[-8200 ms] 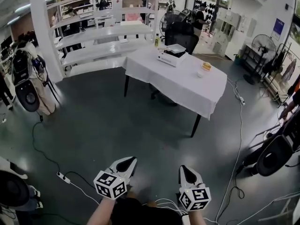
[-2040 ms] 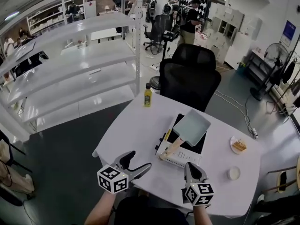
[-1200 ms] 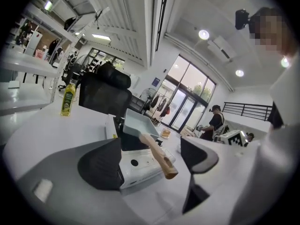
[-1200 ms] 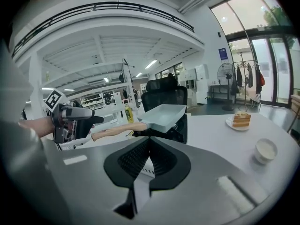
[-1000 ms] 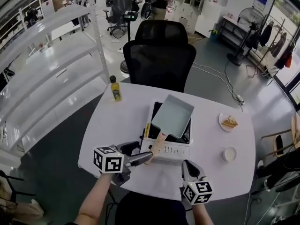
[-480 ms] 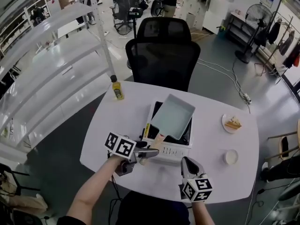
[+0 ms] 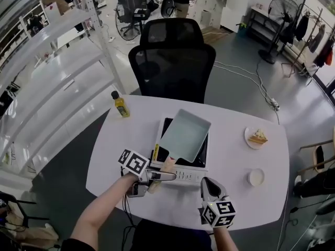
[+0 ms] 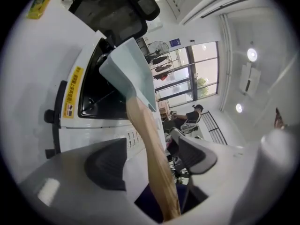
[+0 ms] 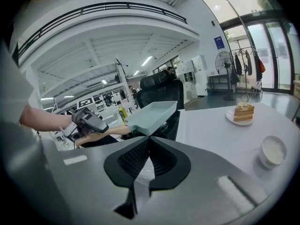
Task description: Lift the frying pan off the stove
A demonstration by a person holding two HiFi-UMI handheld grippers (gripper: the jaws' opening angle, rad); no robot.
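My left gripper (image 8: 150, 149) straddles the light wooden handle (image 8: 152, 168) of the pale blue-green rectangular frying pan (image 7: 184, 134). Its own view shows what the head view cannot: both dark pads (image 8: 105, 168) stand off the wood, with a sliver of daylight on either side, so the jaws are apart and nothing is clamped.

The pan sits on the black glass top of the white portable stove (image 7: 192, 173). Its handle sticks out past the stove's front edge towards me. From above, the stove stands near the middle of the white table (image 7: 112, 150), and the left gripper's marker cube (image 7: 133, 162) lies just left of the handle.

My right gripper (image 9: 149, 146) is closed with its ribbed pads pressed together and nothing between them. In the head view it hangs over the table's near edge, to the right of the stove and apart from it.

That gripper's view shows the scene side-on: my forearm (image 9: 44, 118) reaching in, the left gripper at the handle, and the pan's shallow wall (image 9: 152, 115).

A yellow oil bottle (image 7: 121, 105) stands at the far left of the table. A white plate with a cake slice (image 7: 256, 136) and a small white bowl (image 7: 256, 177) are on the right. A black mesh office chair (image 7: 172, 61) stands behind the table.
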